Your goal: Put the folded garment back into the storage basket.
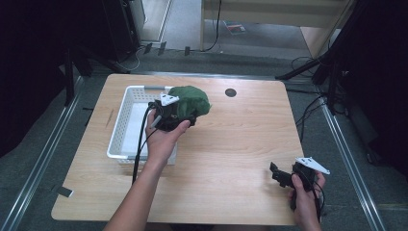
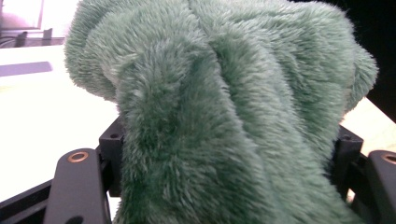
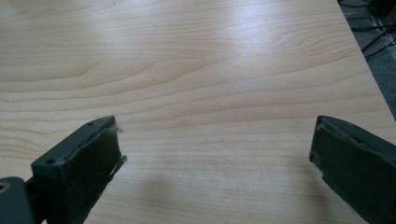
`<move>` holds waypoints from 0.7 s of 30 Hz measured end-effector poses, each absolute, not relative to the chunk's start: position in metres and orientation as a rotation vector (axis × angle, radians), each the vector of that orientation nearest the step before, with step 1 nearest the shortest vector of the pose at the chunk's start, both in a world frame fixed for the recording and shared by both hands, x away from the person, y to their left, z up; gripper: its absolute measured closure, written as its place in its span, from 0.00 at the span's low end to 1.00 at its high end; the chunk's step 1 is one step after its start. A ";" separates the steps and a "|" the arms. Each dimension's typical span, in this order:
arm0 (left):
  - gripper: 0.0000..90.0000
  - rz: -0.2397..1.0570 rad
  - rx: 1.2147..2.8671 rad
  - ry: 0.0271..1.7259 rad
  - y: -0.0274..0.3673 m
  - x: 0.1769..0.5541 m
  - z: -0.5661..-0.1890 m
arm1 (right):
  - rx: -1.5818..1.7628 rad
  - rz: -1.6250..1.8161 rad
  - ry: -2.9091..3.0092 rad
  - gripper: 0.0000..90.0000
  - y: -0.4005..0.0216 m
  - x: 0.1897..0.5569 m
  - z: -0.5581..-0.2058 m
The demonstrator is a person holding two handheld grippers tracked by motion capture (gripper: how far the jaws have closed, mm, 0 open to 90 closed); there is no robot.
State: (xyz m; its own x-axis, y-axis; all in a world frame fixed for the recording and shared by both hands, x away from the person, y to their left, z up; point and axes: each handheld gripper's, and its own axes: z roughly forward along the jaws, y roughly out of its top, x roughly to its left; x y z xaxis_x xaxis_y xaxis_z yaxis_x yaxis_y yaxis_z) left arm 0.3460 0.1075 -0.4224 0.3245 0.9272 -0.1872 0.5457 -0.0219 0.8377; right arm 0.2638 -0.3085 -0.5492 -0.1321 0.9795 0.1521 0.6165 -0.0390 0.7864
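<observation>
- Forearms enter from the near edge of the wooden table, each hand carrying a two-jaw gripper.
- Nearest, the right gripper sits low by the near right corner, its jaws spread wide with nothing between them; the right gripper view shows bare woodgrain between the black pads and the table's right edge not far beyond.
- Farther in, the left gripper pinches a bundle of green fleecy cloth, jaws clamped on a thick fold; the left gripper view shows the pile bulging up between both jaws.
- The cloth hangs bunched at the right rim of the white perforated basket, part over the basket's far right corner, part over the tabletop.
- By the look of it, the step in hand is carrying the cloth, at the basket's edge; whether it is going in or coming out cannot be told from this moment alone.
- The next move likely calls for keeping the loose folds clear of the basket's rim, so they do not catch or drag the light basket.
- Open room lies across the middle and right of the table, as far as the small dark round inset near the far edge; the basket's left side sits close to the table's left edge.
</observation>
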 end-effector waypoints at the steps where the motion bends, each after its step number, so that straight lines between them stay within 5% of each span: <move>1: 0.30 0.532 1.690 1.339 0.107 0.346 -0.422 | 1.679 1.035 1.780 0.02 -0.308 0.264 -0.549; 21: 0.30 0.595 1.608 1.460 0.175 0.347 -0.434 | 1.676 1.035 1.780 0.02 -0.309 0.264 -0.549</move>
State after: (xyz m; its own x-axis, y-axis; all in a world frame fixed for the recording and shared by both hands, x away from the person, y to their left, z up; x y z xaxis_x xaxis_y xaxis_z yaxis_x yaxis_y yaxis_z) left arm 0.3467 0.1750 -0.4339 0.2011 0.9597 -0.1965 0.5493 0.0556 0.8338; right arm 0.2639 -0.3087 -0.5493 -0.1330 0.9796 0.1506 0.6151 -0.0375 0.7876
